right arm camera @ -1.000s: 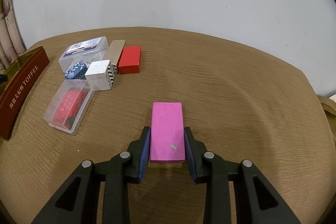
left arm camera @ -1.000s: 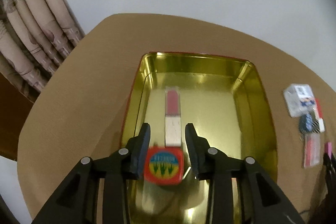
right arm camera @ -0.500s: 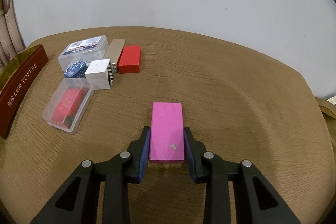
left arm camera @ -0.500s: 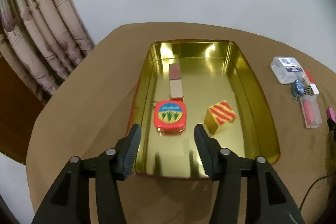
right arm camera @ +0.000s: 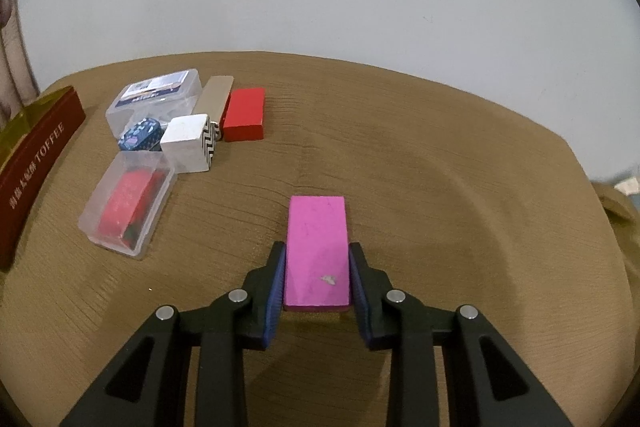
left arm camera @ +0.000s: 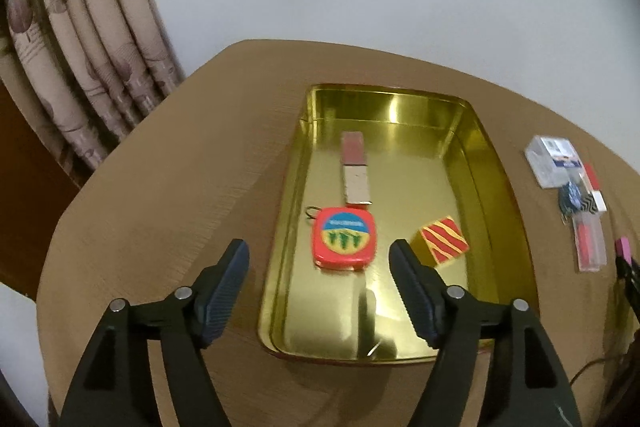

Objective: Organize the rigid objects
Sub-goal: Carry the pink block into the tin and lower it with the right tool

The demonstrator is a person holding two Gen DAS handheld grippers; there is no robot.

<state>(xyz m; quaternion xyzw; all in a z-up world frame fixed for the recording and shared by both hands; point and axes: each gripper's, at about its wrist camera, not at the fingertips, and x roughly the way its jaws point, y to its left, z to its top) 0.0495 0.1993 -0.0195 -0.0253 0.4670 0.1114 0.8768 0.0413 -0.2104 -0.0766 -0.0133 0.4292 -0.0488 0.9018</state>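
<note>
A gold tin [left arm camera: 496, 195] is seen on the brown worktop [left arm camera: 180, 187] with the left hand-held gripper [left arm camera: 320, 267] held above its near end, jaws spread wide and nothing between them. Inside the tin, a red tape measure [left arm camera: 345, 238] lies toward 9 o'clock, a red-and-yellow striped cube [left arm camera: 445, 238] toward 3 o'clock, and two slim blocks [left arm camera: 354, 173] are laid end to end toward 12 o'clock. The right hand-held gripper [right arm camera: 316, 277] is clamped on a pink block [right arm camera: 316, 247], which appears to rest on the worktop. The step in hand is judged to be the pick-up of that block; a lift and a carry toward 9 o'clock, over the tin's maroon "TOFFEE" wall [right arm camera: 36, 163], would be called for next. At 10 o'clock of the block, a cluster is left unsorted: a clear case with a red item inside [right arm camera: 128, 199], a clear labelled box [right arm camera: 156, 95], a dark patterned piece [right arm camera: 141, 135], a zigzag-sided white cube [right arm camera: 190, 141], a tan block [right arm camera: 214, 99] and a red block [right arm camera: 245, 113].
</note>
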